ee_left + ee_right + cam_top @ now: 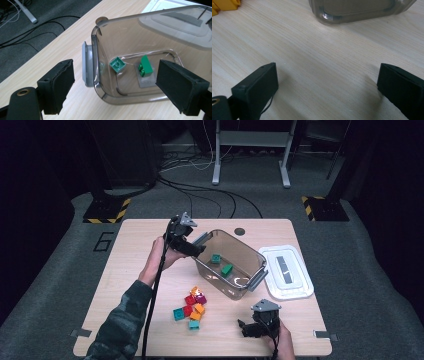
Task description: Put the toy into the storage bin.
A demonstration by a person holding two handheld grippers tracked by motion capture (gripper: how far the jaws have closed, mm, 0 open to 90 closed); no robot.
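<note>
Right tool (248, 326) idle near the table's (130, 330) near right corner, jaws wide apart, nothing between them. Just beyond, toward the near-middle, a pile of loose bricks (191, 306) is still to be moved, roughly eight. Clear bin (231, 262) mid-table already holds two green bricks (221, 264). Left tool (186, 244) at the bin's left rim, jaws spread and empty. Lid (286, 271) lies off by the right edge. Free room left of the pile and along the far edge.

white lid (286, 271) sits at 3 o'clock on the table (135, 240), cables (210, 195) and yellow-black striped feet (106, 211) on the floor at 12.
</note>
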